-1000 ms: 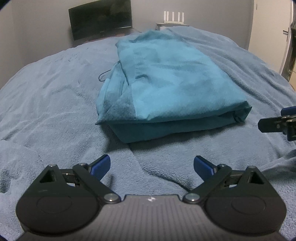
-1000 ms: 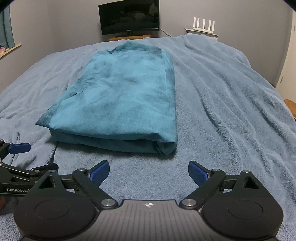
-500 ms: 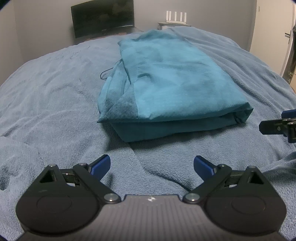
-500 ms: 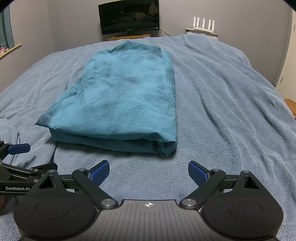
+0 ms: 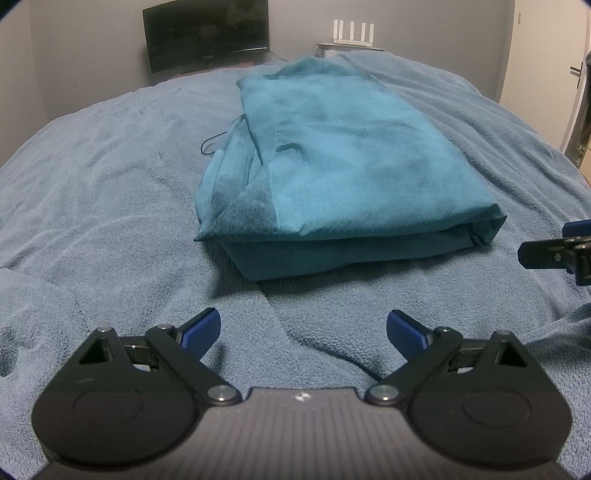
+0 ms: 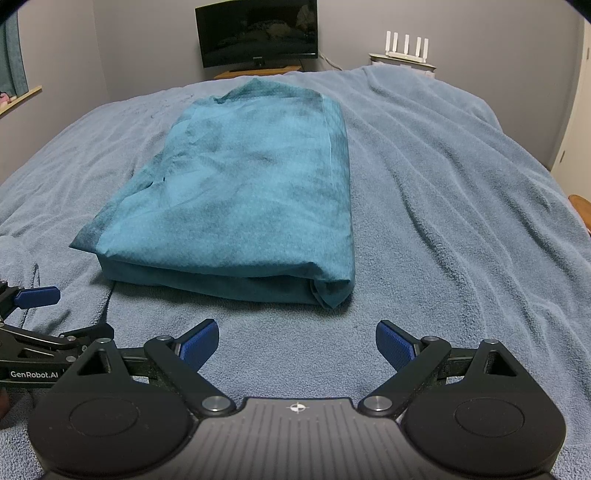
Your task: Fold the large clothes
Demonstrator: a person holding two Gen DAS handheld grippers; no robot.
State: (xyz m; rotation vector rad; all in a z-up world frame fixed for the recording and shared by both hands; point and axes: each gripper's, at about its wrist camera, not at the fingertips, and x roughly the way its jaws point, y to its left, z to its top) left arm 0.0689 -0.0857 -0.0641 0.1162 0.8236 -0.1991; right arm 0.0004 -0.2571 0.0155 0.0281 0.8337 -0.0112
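Observation:
A teal garment (image 5: 354,166) lies folded into a long thick rectangle on the blue blanket of the bed (image 5: 92,177); it also shows in the right wrist view (image 6: 243,192). My left gripper (image 5: 303,328) is open and empty, just short of the fold's near left corner. My right gripper (image 6: 295,341) is open and empty, just short of the near right corner. Each gripper shows at the edge of the other's view: the right one (image 5: 554,251), the left one (image 6: 33,314).
A dark monitor (image 6: 256,35) on a wooden stand and a white router (image 6: 406,44) stand beyond the far end of the bed. A door (image 5: 546,55) is at the right. A thin dark cord (image 5: 210,142) pokes out at the garment's left side.
The left gripper has tilted a little, so the garment sits slightly more to the right and nearer in its view. The right gripper has barely moved. Both stay open.

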